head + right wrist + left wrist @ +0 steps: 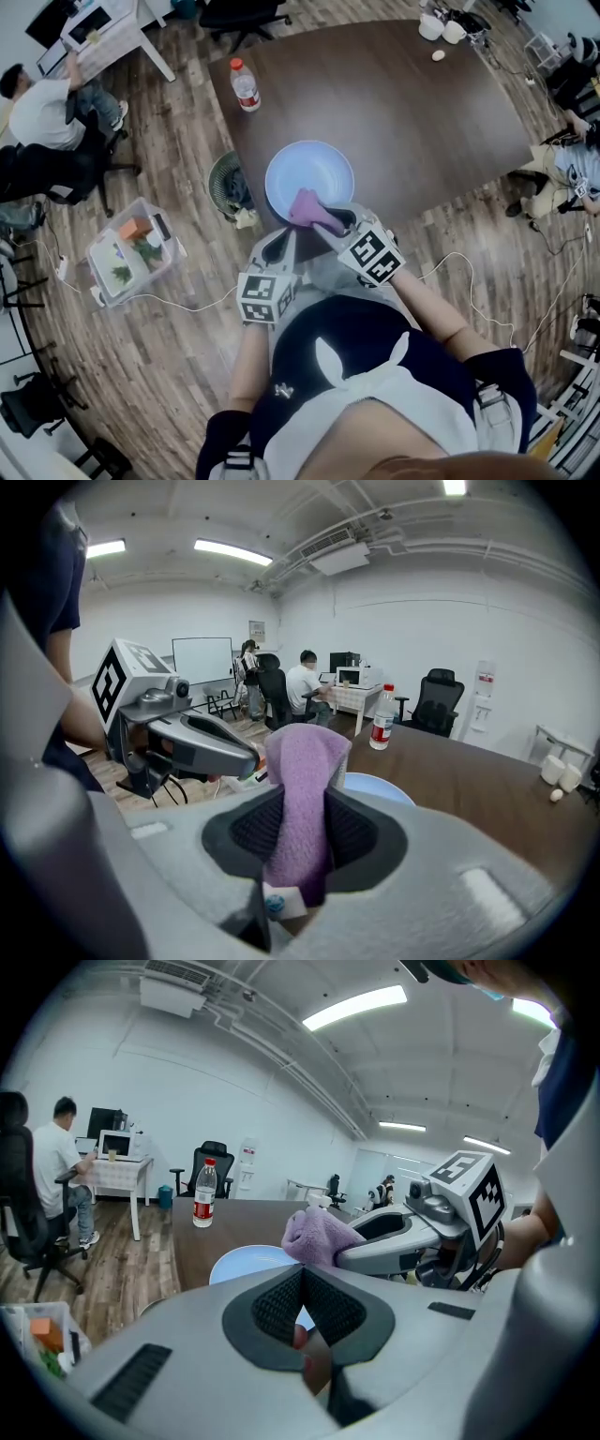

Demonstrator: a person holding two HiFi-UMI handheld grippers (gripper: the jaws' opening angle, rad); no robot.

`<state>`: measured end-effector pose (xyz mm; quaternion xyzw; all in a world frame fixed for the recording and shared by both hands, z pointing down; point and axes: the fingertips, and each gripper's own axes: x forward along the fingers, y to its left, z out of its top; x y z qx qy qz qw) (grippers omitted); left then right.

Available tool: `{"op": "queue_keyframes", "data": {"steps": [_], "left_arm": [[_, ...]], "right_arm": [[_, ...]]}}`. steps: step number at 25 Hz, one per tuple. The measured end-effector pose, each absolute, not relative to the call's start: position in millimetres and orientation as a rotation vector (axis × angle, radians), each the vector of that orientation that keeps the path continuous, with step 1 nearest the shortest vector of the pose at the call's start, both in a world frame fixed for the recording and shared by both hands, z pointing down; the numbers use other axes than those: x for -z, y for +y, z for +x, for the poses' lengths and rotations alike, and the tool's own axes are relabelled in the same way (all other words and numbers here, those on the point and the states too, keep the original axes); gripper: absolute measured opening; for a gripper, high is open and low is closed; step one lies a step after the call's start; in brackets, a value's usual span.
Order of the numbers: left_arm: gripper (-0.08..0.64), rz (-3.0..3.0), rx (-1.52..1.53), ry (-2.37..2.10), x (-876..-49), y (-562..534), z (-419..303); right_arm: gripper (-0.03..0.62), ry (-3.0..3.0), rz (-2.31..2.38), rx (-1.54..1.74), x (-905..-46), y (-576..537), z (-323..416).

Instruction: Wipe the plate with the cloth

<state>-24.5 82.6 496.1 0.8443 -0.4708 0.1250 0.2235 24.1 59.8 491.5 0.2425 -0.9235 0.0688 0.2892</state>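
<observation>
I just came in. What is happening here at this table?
A person stands at the dark table with a gripper in each hand. The right gripper is shut on a purple cloth and holds it over the near edge of the light blue plate. The left gripper is shut and empty, just short of the plate. Whether the cloth touches the plate I cannot tell.

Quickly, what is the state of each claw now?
Left claw: closed, empty.
Right claw: closed on the cloth.
</observation>
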Motion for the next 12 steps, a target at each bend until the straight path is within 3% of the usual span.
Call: {"op": "queue_keyframes", "data": {"steps": [12], "left_arm": [[0.005,2.229,-0.417,-1.276,-540,45,-37]], "right_arm": [[0.118,-2.284,0.501,-0.136,-549,29,12]]}}
